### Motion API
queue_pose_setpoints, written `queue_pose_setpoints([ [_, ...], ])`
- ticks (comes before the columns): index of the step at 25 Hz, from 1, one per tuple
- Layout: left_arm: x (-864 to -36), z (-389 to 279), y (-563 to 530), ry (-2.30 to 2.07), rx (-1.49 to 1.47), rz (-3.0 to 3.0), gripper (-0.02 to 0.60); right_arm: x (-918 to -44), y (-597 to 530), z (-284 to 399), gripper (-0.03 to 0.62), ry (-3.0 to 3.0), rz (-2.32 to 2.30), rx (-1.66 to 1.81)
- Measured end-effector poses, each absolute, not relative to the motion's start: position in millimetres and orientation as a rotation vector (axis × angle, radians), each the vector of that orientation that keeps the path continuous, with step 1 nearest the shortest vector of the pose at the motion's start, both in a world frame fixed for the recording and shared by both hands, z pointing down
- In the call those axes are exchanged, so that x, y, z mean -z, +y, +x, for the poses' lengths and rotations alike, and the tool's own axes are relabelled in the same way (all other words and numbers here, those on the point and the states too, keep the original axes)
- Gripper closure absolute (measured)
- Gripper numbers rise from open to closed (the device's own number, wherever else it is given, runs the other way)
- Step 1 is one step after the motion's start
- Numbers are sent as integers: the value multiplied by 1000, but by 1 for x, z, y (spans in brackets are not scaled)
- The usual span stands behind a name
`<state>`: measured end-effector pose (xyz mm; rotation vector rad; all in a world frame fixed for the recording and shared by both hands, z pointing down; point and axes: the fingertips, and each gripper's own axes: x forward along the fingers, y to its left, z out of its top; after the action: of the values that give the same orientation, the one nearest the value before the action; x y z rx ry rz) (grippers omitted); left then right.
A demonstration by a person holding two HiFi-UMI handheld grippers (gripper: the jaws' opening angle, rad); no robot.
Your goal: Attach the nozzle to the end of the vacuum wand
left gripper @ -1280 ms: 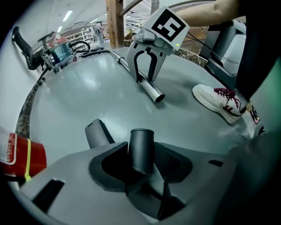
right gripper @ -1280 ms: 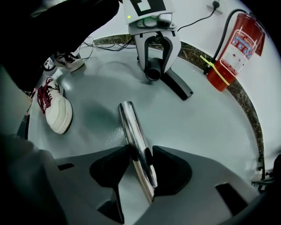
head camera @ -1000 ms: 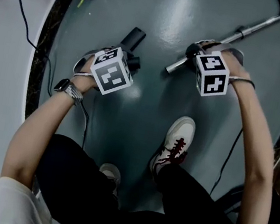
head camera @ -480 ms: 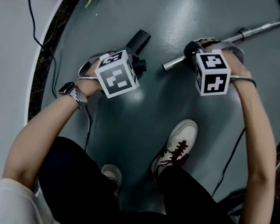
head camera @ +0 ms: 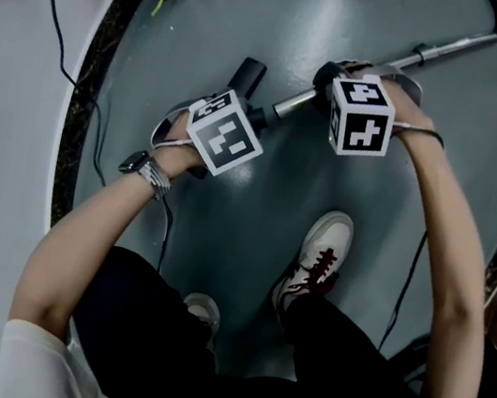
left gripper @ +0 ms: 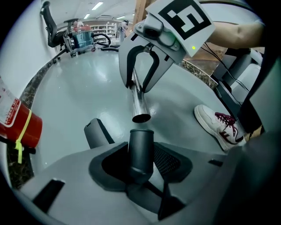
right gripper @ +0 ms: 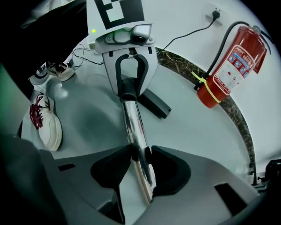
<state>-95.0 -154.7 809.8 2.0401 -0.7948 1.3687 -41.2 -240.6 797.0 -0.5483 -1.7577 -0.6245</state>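
left hand-held gripper (left gripper: 141, 175): we clench the nozzle (left gripper: 141, 149), just short of the vacuum wand (left gripper: 139, 102) tip | right hand-held gripper (right gripper: 139, 157): we grasp the vacuum wand, jaws just opening slightly

The nozzle (left gripper: 140, 151) is matt dark grey, almost black. The wand (right gripper: 134, 127) is mirror-bright silver. The left cube (head camera: 227, 132) and right cube (head camera: 361, 118) are white with black square markers. The floor (head camera: 326, 26) is glossy grey-green with pale glare patches, edged on the left by a dark border (head camera: 86, 69) speckled brown and cream. The wall (right gripper: 184, 17) is plain white, crossed by a black cable (head camera: 60, 27). The far extinguisher (right gripper: 232, 66) is red with a white label, black hose and yellow tie (right gripper: 206, 88). The shoe (head camera: 315, 253) is white with dark red laces. The trousers (head camera: 139, 336) are black and the shirt (head camera: 38, 366) white.
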Motion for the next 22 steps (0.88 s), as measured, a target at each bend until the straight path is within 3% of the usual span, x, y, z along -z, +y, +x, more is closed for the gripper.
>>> queue_pose_setpoints([
  [22, -799, -88, -163, -849, -1173, 2016, 403, -796, -236, -50, 437, -1750, -552, 659],
])
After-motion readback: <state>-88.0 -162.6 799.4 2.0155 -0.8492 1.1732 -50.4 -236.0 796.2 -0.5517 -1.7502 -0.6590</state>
